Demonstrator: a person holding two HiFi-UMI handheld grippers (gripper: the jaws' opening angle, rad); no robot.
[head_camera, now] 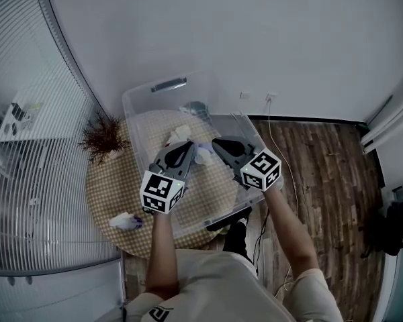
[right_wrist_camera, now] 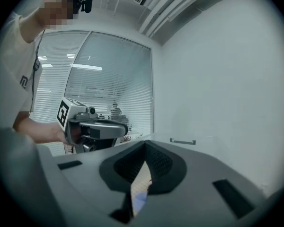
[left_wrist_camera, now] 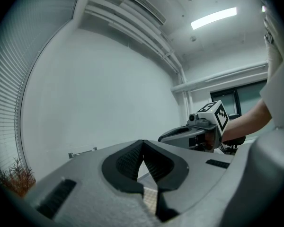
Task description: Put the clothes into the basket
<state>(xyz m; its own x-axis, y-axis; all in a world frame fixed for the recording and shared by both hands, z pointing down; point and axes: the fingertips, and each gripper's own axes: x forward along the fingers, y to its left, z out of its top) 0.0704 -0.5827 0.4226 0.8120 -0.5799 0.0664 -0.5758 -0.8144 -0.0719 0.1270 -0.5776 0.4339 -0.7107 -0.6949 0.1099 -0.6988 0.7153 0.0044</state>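
A clear plastic basket (head_camera: 131,115) stands on a round checked table. Inside it lie a white cloth (head_camera: 181,133), a pale lilac cloth (head_camera: 203,155) and a dark item (head_camera: 197,107) near the far wall. Another small white and purple cloth (head_camera: 125,221) lies on the table, left of the basket. My left gripper (head_camera: 188,145) hovers level over the basket, its jaws shut with nothing between them (left_wrist_camera: 143,143). My right gripper (head_camera: 215,141) hangs beside it, also shut and empty (right_wrist_camera: 145,144). Each gripper shows in the other's view: the right one (left_wrist_camera: 199,132), the left one (right_wrist_camera: 92,126).
A dried plant (head_camera: 105,137) stands at the table's left edge beside the basket. A curved glass wall with blinds (head_camera: 27,180) runs along the left. A cable (head_camera: 275,139) trails over the wooden floor to the right. A plain wall stands behind the table.
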